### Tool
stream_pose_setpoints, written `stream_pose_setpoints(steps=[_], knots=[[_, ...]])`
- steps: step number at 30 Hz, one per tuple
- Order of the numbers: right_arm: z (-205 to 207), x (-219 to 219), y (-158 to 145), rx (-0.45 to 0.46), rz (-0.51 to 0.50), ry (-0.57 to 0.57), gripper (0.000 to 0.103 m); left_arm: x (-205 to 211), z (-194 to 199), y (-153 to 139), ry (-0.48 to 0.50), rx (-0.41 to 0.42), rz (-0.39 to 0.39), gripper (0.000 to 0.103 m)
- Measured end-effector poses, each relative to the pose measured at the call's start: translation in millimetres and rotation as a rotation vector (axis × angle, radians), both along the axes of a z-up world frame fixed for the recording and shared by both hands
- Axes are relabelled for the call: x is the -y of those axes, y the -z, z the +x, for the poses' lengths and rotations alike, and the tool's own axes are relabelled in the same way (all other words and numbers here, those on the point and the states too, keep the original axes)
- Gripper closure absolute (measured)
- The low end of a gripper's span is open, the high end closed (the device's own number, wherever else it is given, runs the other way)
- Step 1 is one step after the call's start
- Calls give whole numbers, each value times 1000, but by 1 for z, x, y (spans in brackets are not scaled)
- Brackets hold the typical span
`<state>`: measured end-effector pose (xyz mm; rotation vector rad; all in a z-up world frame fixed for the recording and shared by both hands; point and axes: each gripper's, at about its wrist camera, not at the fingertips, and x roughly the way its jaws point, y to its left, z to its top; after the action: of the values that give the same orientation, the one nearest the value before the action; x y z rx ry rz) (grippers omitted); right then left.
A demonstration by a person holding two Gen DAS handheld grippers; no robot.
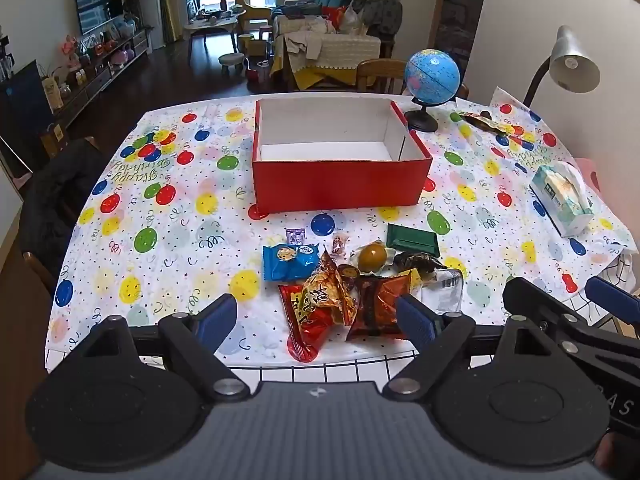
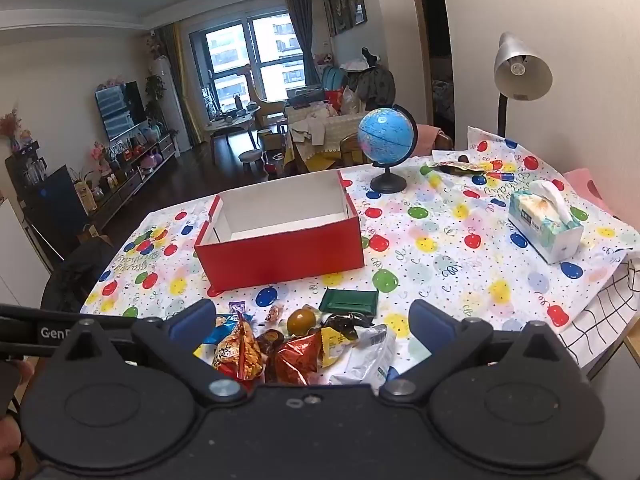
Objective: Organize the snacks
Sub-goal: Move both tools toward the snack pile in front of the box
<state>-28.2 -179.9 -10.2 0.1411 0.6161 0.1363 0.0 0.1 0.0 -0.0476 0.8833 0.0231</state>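
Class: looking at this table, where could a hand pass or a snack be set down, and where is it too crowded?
Free: inside the red box; the cloth left of it and of the blue cookie packet; the strip between box and tissue pack. Crowded: the snack pile by the near edge.

The left gripper (image 1: 316, 318) is showing matte black arms, blue ribbed finger pads (image 1: 216, 320), silver pivot screws and a grey body. The right gripper (image 2: 312, 330) is wearing matching parts, a black body, and white "Gen" lettering.
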Motion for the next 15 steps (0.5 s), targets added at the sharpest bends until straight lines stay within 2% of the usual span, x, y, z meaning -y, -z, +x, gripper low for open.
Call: stream_pose_setpoints(steps=[15], knots=[[0, 4, -2, 25, -9, -16, 2, 4, -2, -4, 2, 14, -8, 16]])
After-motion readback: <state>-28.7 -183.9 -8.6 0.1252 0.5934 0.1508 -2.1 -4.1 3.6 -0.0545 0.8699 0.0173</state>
